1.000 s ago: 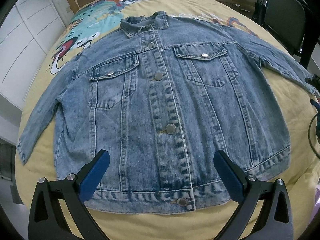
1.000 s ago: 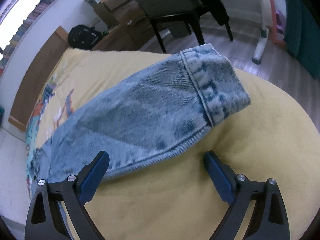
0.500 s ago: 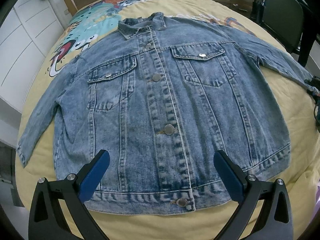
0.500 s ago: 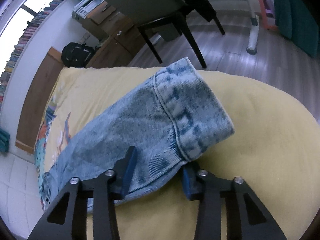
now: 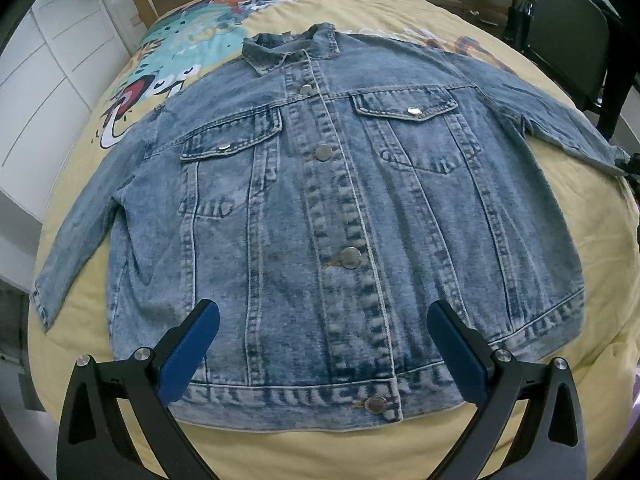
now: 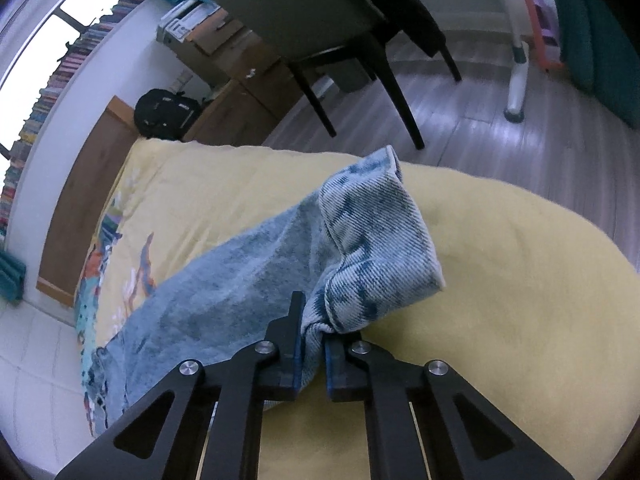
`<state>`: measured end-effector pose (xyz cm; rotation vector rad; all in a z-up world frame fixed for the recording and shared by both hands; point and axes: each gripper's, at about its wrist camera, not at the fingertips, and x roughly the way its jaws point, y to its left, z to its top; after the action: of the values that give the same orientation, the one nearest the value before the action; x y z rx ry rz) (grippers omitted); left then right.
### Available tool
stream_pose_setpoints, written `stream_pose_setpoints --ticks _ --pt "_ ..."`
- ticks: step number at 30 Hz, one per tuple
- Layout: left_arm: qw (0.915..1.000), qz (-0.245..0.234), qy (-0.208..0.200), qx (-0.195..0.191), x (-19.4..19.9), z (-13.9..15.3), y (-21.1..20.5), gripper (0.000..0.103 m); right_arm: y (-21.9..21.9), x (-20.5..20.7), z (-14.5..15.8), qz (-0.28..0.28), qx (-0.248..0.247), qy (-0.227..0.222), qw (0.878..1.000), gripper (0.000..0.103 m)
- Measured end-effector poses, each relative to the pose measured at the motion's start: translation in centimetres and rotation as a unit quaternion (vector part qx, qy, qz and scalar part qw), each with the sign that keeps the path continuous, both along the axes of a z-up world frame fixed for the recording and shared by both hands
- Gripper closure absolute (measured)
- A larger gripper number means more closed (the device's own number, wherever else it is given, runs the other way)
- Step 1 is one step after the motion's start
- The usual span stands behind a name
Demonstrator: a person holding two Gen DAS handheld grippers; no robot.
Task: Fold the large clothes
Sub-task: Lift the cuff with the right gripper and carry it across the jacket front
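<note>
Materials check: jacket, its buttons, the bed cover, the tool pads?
Jacket: looks like acid-washed blue denim; a diagonal twill weave shows on the cuff held in the right tool.
Buttons: likely metal, silvery and shiny.
Bed cover: soft matte yellow fabric, probably cotton, printed near the head.
Left tool pads: smooth blue, rubber or plastic; unclear which.

No legible text, label, brand, number or sign in either view. The bedspread (image 5: 168, 68) carries a coloured cartoon print, shapes only, no letters made out. The jacket buttons (image 5: 351, 258) are too small to show any stamping. The book spines (image 6: 44, 92) along the window are blurred colour bands, no titles readable.
</note>
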<state>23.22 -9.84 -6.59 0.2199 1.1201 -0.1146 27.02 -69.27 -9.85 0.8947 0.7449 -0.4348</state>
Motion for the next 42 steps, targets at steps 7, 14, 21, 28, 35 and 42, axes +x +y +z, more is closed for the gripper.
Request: stream_pose_setpoints --ticks 7,14,21,28,35,42 --pt "0.9999 0.008 -0.005 -0.008 0.0 0.4 1.1 0.001 2.2 1.8 3.9 0.036 -0.043 -0.019 0.998 0.097" --pt "0.9992 0.027 -0.014 -0.025 -0.1 1.5 2.7 0.001 6.5 5.6 8.3 0.096 -0.053 -0.06 0.992 0.097" --pt "0.9987 0.038 -0.017 -0.03 -0.4 2.5 5.2 0.001 14.3 11.0 11.7 0.17 -0.029 -0.099 0.98 0.097" --pt "0.9971 0.067 -0.006 -0.036 -0.9 2.8 9.3 0.001 25.4 16.8 14.7 0.263 -0.021 -0.124 0.956 0.098" --pt "0.9927 0.108 0.002 -0.054 -1.6 2.4 14.2 0.001 36.4 20.6 15.3 0.342 -0.012 -0.131 0.93 0.098" --pt "0.9883 0.14 0.0 -0.06 -2.4 2.4 17.8 0.001 45.7 22.1 14.1 0.4 0.005 -0.13 0.907 0.098"
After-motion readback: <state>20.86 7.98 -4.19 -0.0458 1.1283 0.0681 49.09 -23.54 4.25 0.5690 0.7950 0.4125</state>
